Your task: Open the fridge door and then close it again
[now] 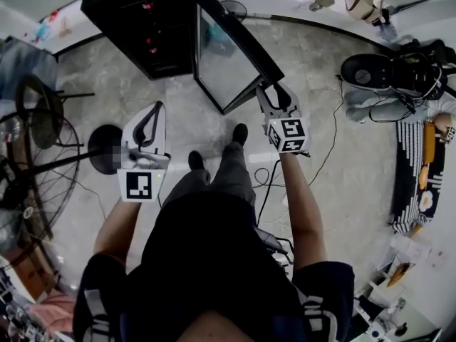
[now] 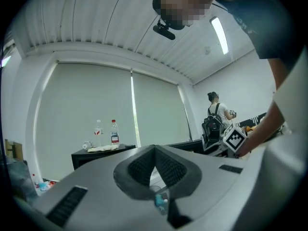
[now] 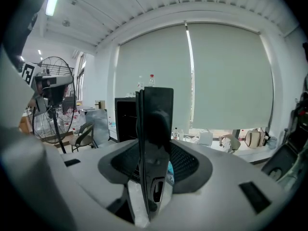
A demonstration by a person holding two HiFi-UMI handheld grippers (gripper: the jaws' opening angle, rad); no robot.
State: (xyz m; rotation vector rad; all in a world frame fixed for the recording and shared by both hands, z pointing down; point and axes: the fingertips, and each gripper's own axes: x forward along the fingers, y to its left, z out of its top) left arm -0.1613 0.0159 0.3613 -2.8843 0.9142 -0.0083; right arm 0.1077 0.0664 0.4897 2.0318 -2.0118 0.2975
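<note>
your left claw (image 2: 155,150) is closed tight with nothing in it. it is held out level at your left side, well apart from the fridge (image 1: 142,27). your right claw (image 3: 155,129) is clamped on the free edge of the door (image 3: 157,105). the dark panel stands upright between the pads, with one jaw on each face.

in the head view the door stands partly open, angled out from the fridge toward you, its glass face over the pale floor (image 1: 185,112). your right arm reaches straight out to the door's outer edge. the fridge is a black cabinet with a dark inside. in the right gripper view it sits just left of the door edge, with two bottles (image 3: 146,82) on its top.

a wire fan (image 1: 35,155) on a stand is at your left, near the left claw. farther off, pale blinds (image 3: 226,76) cover the back wall. a person (image 2: 214,121) with a backpack stands beyond your right arm in the left gripper view.
</note>
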